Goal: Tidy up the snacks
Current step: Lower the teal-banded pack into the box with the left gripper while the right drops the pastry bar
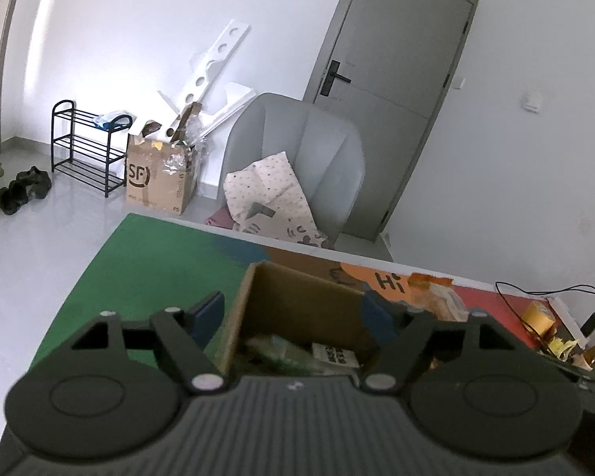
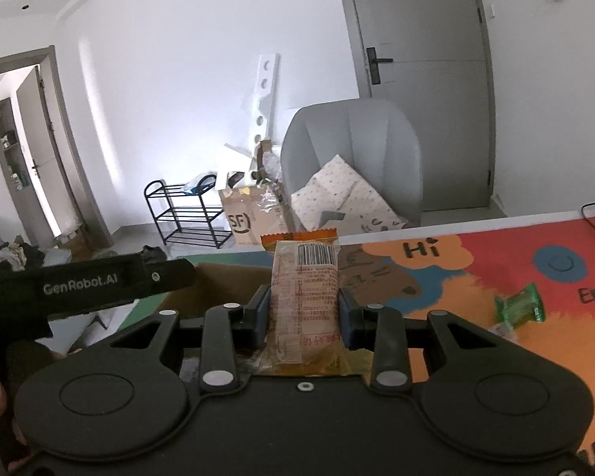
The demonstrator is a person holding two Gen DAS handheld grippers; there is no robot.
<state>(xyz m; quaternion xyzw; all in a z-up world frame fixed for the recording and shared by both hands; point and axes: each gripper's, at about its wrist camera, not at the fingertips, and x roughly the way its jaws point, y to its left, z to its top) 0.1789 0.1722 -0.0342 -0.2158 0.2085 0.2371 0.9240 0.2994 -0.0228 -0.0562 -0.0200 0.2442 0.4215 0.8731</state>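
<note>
Crinkly plastic snack packet (image 2: 305, 297) is looking light, squashy | right gripper (image 2: 304, 309) is pinching its middle | left gripper (image 1: 297, 313) is hanging released over cardboard box (image 1: 297, 301)

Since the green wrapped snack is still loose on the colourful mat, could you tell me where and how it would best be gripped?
Probably across the narrow middle of the green wrapped snack, coming from above. It lies flat on the colourful mat with flared, crimped ends, so the waist between them looks like the firmest, slimmest span. The jaws should straddle its short width. Nothing crowds it except a small pale wrapper at its near end.
</note>
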